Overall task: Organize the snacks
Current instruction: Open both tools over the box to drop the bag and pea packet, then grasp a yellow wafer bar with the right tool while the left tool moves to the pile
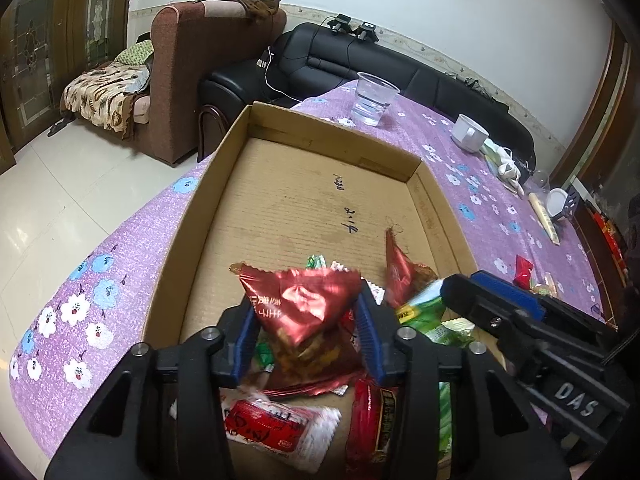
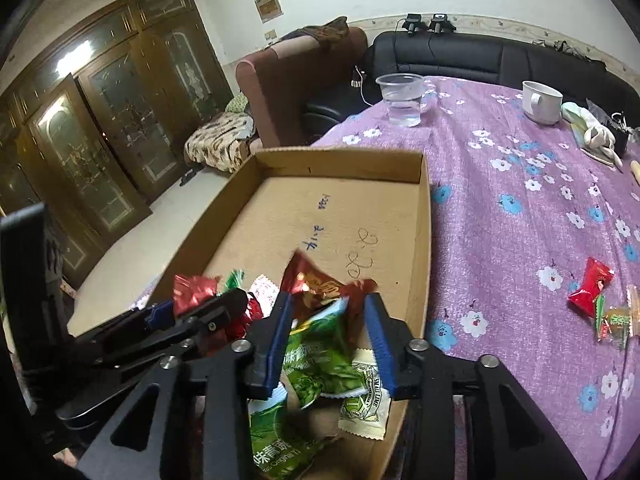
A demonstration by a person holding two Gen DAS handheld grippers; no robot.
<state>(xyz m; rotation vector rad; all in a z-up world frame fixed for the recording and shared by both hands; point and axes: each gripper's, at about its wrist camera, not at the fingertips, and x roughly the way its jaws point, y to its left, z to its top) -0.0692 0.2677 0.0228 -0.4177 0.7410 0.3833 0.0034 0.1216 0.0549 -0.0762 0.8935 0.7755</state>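
Your table [image 2: 520,208], covered with a purple cloth printed with white and blue flowers, carries a wide shallow brown cardboard box [image 1: 320,184] whose far half is bare, with handwritten marks on its floor that are too scrawled to read. Behind the table stand a black leather sofa [image 1: 360,60] and a brown armchair [image 1: 192,80], well clear of your work. On the cloth beyond the box sit a clear plastic cup with water [image 2: 402,98] and a white ceramic mug [image 2: 542,98]. The snacks lie heaped at the near end of the box. Your left gripper [image 1: 306,320] has its jaws partly apart with a shiny red foil snack packet [image 1: 304,304] between the blue pads, which seem to sit against its sides, though a firm hold cannot be confirmed. Your right gripper [image 2: 328,332] hangs over the pile with its jaws apart around a green snack packet [image 2: 324,356] printed "Original", beside a blurred dark red foil packet [image 2: 320,280]; the pads do not press on either. A cream sachet [image 2: 366,400] lies just beside. Out on the cloth to the right, a small red wrapped candy [image 2: 592,288] and a few other sweets remain outside the box.
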